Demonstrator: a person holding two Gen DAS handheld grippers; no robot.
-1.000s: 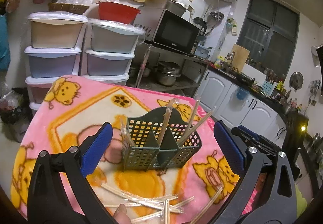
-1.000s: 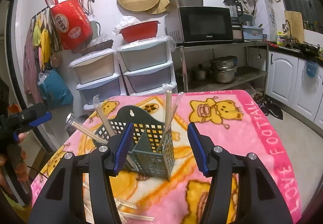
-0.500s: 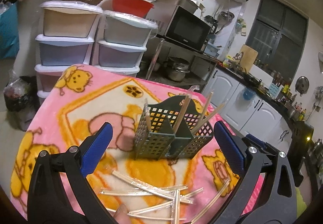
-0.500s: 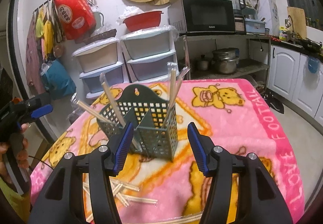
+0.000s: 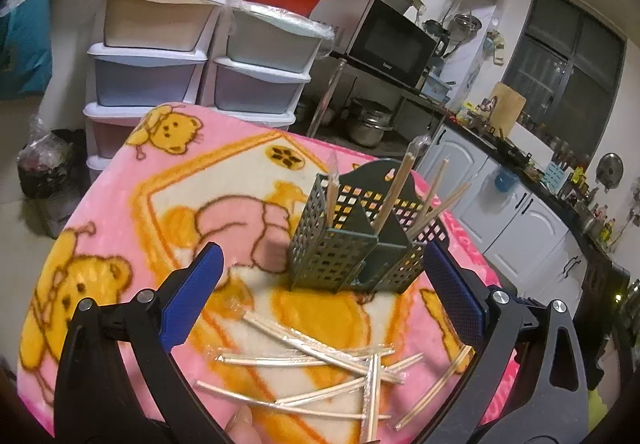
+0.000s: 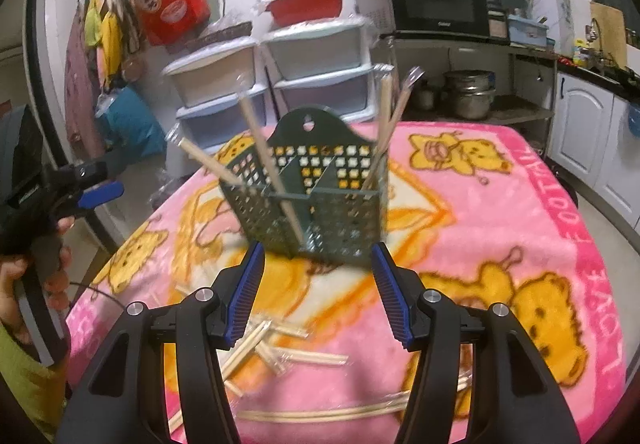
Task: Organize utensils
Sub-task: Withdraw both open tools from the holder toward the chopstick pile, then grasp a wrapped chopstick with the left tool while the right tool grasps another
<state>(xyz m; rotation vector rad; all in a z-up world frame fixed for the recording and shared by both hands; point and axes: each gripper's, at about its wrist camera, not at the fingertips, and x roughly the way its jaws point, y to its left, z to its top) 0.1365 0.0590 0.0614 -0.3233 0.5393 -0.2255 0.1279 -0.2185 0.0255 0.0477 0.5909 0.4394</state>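
The fingers of the left gripper (image 5: 320, 292) stand wide apart with nothing between the blue pads, hanging over the pink bear-print blanket (image 5: 120, 211) that covers the bench. The fingers of the right gripper (image 6: 318, 294) are also apart, about half spread, and grip nothing; their pads frame the lower front of the caddy from this side without touching it.

The dark green perforated caddy (image 5: 360, 244) stands upright on the blanket near the middle of the bench, its arched back panel with a hanging hole on the far side. Inner walls split it into compartments. Several plastic-wrapped chopsticks (image 5: 394, 187) already lean in it: in the right wrist view, two slant out toward the left and two rise at the right corner.

More wrapped chopsticks (image 5: 316, 368) lie loose in a crossed heap on the blanket in front of the caddy, on the near side, just below the left gripper's fingers. In the right wrist view the same heap (image 6: 276, 348) lies under and between the right gripper's fingers, somewhat blurred.

At the left edge of the right wrist view, a person's hand (image 6: 16, 284) holds the handle of the left gripper.

Behind the bench stand stacked plastic drawers (image 5: 200, 55) and a microwave (image 5: 388, 43) on a metal shelf.
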